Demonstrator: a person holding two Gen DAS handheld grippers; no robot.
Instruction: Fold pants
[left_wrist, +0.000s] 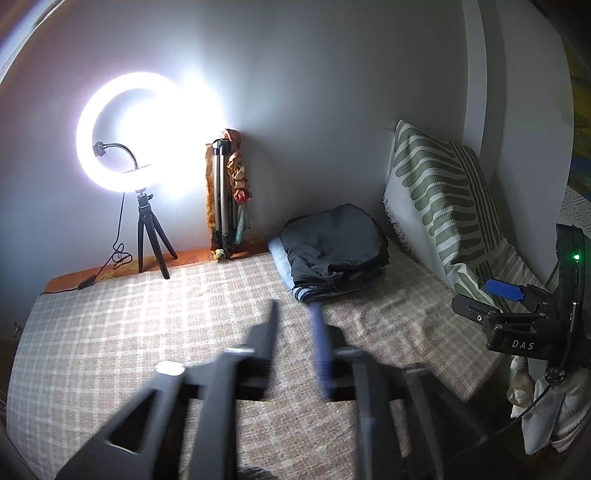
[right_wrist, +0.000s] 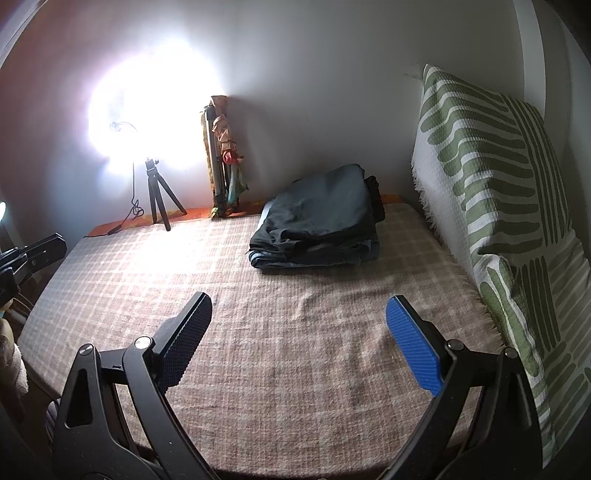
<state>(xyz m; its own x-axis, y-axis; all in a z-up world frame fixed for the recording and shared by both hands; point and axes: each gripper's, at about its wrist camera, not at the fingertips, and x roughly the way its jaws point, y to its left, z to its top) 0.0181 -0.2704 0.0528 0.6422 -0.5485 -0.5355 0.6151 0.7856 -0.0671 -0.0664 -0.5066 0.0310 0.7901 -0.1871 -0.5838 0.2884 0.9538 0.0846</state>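
Observation:
A folded stack of pants (left_wrist: 332, 247) (right_wrist: 317, 218) lies at the far side of the bed near the wall, a dark grey pair on top of blue denim. My left gripper (left_wrist: 293, 310) hovers over the checked blanket (left_wrist: 147, 325) short of the stack. Its fingers are blurred, stand a little apart and hold nothing. My right gripper (right_wrist: 299, 299) is wide open over the blanket (right_wrist: 295, 369), also short of the stack and empty. The right gripper's blue pad (left_wrist: 504, 290) shows at the right edge of the left wrist view.
A green-and-white patterned pillow (left_wrist: 439, 195) (right_wrist: 491, 192) leans against the wall on the right. A lit ring light on a small tripod (left_wrist: 147, 236) (right_wrist: 159, 199) stands at the back left, its cable trailing. A folded tripod (left_wrist: 221, 199) (right_wrist: 218, 158) leans on the wall.

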